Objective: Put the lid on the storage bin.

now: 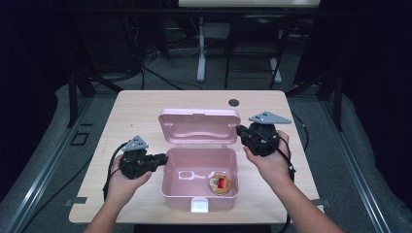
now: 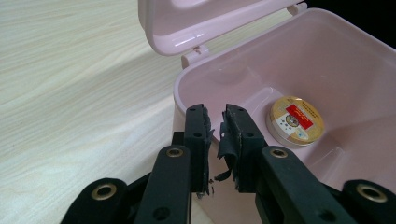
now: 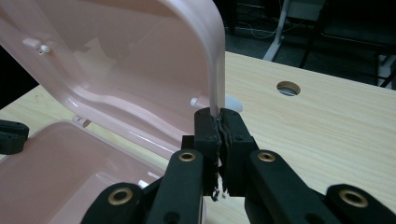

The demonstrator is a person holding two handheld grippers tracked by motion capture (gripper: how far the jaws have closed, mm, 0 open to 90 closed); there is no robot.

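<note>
One pale wood table (image 1: 141,109) — dark room, cables.

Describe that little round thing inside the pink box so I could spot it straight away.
On the wooden table stands a pink box with its lid raised. On the box's floor, toward its front right corner, lies a flat round tin. It is the only thing inside, gold-rimmed with a red label on top.
</note>
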